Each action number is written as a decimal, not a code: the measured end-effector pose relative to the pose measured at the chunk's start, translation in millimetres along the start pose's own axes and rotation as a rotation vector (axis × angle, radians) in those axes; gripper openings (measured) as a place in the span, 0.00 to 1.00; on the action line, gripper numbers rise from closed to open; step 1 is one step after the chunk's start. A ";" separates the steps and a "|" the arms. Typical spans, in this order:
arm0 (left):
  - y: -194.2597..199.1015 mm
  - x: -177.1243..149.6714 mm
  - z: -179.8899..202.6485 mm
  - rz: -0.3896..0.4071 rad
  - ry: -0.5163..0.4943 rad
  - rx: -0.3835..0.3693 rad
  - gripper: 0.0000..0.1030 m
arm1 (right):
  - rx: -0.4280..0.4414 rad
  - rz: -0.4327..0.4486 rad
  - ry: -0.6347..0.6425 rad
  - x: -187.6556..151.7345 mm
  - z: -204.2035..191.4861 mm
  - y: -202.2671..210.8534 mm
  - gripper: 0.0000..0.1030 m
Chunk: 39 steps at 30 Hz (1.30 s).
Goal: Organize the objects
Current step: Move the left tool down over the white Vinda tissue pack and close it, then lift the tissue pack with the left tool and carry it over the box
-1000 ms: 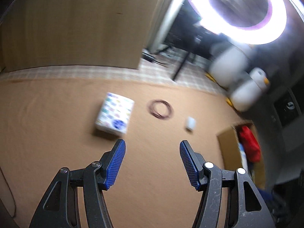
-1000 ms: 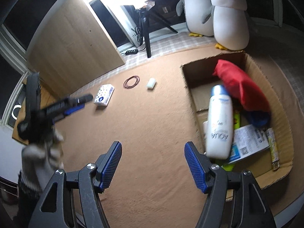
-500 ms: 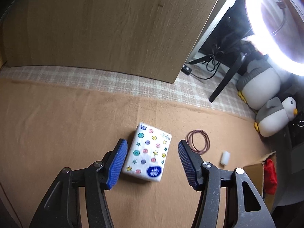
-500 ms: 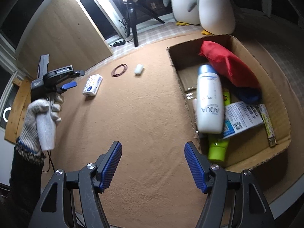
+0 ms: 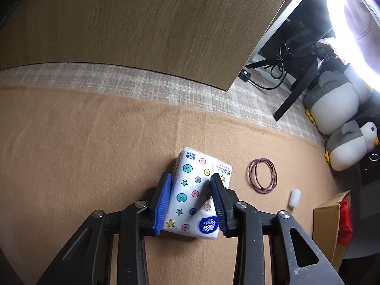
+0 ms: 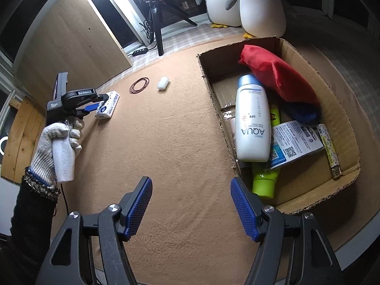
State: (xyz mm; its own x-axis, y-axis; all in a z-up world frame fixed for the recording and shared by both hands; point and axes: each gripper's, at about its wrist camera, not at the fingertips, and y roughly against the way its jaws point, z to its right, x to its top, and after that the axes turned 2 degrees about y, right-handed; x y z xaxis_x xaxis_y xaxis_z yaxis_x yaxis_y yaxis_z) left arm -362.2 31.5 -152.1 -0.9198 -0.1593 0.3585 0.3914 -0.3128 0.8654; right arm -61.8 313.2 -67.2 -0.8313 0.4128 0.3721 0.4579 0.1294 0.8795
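A white tissue pack (image 5: 197, 197) with coloured dots and stars lies on the tan mat. My left gripper (image 5: 191, 186) is shut on it, one blue pad on each long side. The right wrist view shows the pack (image 6: 108, 105) at the far left, partly hidden by the left gripper (image 6: 95, 103). A loop of purple hair bands (image 5: 263, 175) and a small white cap (image 5: 294, 197) lie to its right. My right gripper (image 6: 191, 191) is open and empty above the mat, left of the cardboard box (image 6: 346, 180).
The box holds a white AQUA bottle (image 6: 251, 121), a red pouch (image 6: 277, 73), a green tube (image 6: 264, 181) and a leaflet. Two plush penguins (image 6: 242, 2) and a ring-light tripod (image 6: 158, 21) stand behind. A wooden panel (image 5: 133, 26) rises beyond the mat.
My left gripper moved forward over the tissue pack and closed on its sides. The AQUA bottle settled in the box. My right gripper stayed open and shifted slightly.
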 end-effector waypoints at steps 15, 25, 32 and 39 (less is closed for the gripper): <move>15.0 -61.4 29.5 0.002 -0.116 -0.047 0.31 | 0.039 -0.010 0.049 5.8 -16.7 -8.1 0.63; 37.0 -135.2 44.6 -0.032 -0.118 -0.125 0.32 | 0.072 -0.006 0.041 8.5 -16.8 -15.3 0.63; 51.6 -179.8 54.0 -0.065 -0.136 -0.152 0.31 | 0.108 -0.041 0.055 14.4 -24.6 -36.1 0.63; 64.6 -200.8 56.3 -0.097 -0.168 -0.161 0.33 | 0.145 -0.085 0.079 16.8 -35.6 -58.4 0.63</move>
State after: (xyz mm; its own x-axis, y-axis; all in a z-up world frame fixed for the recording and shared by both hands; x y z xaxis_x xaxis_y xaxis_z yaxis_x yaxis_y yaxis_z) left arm -153.7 96.1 -148.5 -0.9395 0.0320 0.3412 0.2879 -0.4662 0.8365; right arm -113.7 280.4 -101.8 -0.8883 0.3238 0.3257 0.4212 0.2913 0.8589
